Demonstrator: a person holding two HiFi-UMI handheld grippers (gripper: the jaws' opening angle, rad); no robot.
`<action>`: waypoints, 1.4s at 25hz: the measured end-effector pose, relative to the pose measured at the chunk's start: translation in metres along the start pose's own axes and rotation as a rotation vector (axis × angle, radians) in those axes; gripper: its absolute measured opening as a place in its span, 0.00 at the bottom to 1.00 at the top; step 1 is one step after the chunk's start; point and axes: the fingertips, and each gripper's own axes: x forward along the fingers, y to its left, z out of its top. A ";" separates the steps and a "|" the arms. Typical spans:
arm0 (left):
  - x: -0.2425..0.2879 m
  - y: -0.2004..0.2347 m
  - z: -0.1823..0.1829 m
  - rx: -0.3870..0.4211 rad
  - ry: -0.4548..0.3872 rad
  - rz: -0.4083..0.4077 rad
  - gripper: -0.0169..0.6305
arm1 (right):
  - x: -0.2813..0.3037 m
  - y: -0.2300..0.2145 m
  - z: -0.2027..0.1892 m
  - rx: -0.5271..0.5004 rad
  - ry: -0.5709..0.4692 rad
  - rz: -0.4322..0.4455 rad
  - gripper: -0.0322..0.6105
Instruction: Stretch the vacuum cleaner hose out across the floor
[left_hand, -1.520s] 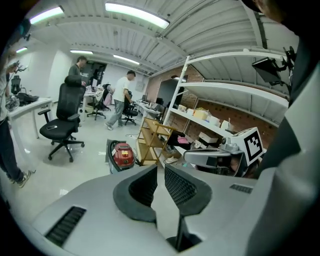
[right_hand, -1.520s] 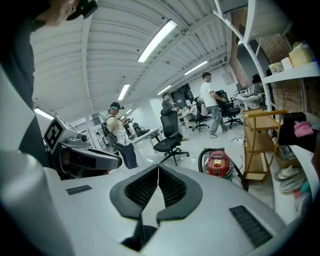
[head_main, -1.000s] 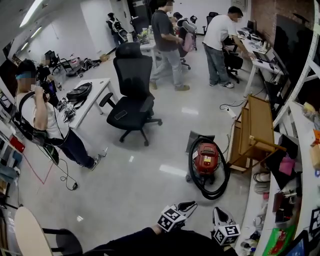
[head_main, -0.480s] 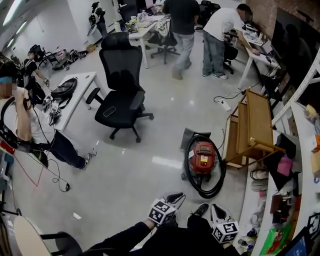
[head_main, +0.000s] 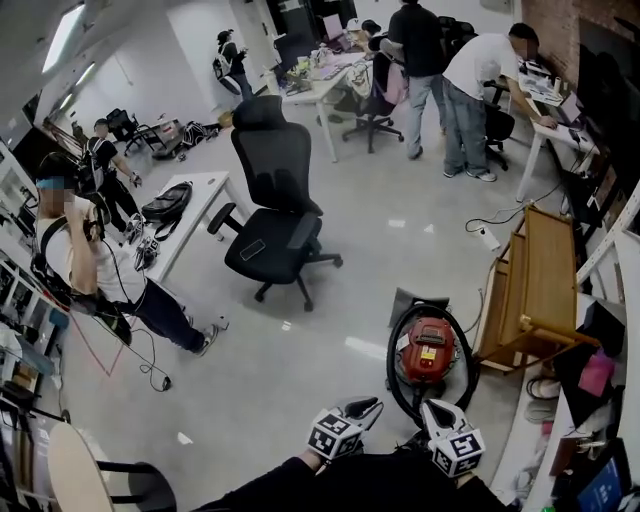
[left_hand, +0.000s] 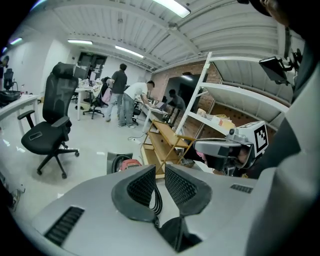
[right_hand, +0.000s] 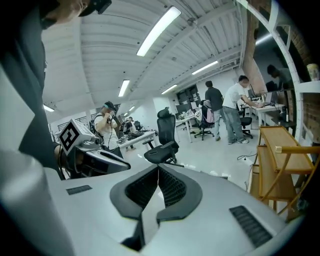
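Observation:
The red vacuum cleaner (head_main: 428, 350) stands on the grey floor with its black hose (head_main: 396, 378) coiled in a loop around it. In the head view both grippers hover at the bottom, just short of the coil. My left gripper (head_main: 371, 405) is shut and holds nothing. My right gripper (head_main: 433, 406) is shut too, also with nothing in it. The left gripper view looks past its own left gripper (left_hand: 160, 169) to the vacuum cleaner (left_hand: 129, 163) and hose (left_hand: 114, 163) on the floor beyond. In the right gripper view the right gripper (right_hand: 158, 169) has its tips touching.
A wooden shelf cart (head_main: 535, 290) stands right of the vacuum, beside white shelving (head_main: 620, 250). A black office chair (head_main: 275, 230) is mid-floor. A person with a headset (head_main: 100, 270) stands left by a white table (head_main: 195, 205). Several people are at desks at the back.
The vacuum now sits closer to both grippers in the head view. The people at the back have walked to other spots. Both grippers stay shut.

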 end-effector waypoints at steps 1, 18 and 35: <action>0.010 -0.002 0.006 0.006 0.004 0.010 0.12 | 0.001 -0.012 0.003 0.013 -0.011 0.004 0.07; 0.208 0.132 -0.014 -0.050 0.243 0.012 0.21 | 0.023 -0.130 -0.054 0.256 0.009 -0.109 0.07; 0.392 0.327 -0.172 -0.397 0.360 0.141 0.53 | 0.075 -0.217 -0.198 0.549 0.060 -0.245 0.07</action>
